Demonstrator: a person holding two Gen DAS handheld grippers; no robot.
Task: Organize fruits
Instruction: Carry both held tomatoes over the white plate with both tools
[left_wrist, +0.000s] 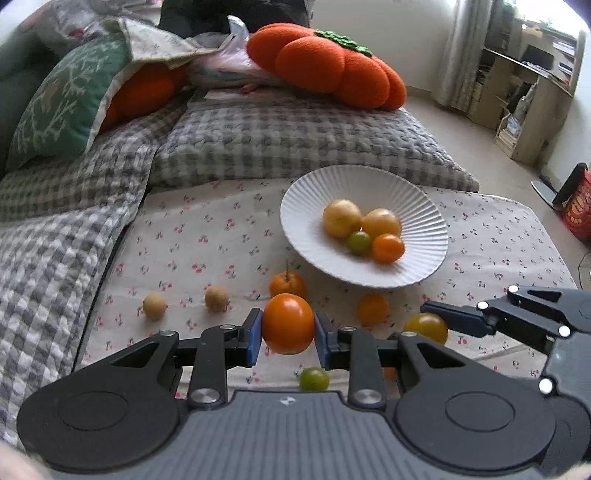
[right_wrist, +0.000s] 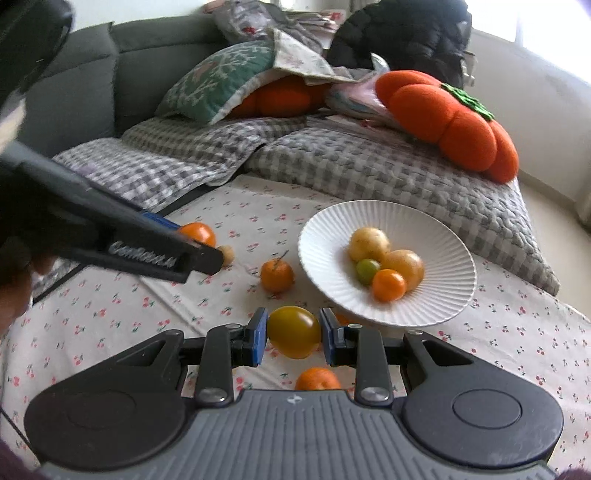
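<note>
Roughly halfway. White plate (left_wrist: 364, 184) on the cherry-print cloth (left_wrist: 207, 236) holds four fruits: two yellow, one orange, one small green. Left gripper (left_wrist: 288, 325) is pinching an orange tomato (left_wrist: 288, 323), right gripper (right_wrist: 294, 330) a yellow tomato (right_wrist: 294, 331); both are lifted off the cloth, short of the plate. Still loose: stemmed orange (left_wrist: 287, 283), another orange (left_wrist: 373, 308), two tan balls (left_wrist: 154, 305), small green one (left_wrist: 314, 378).
</note>
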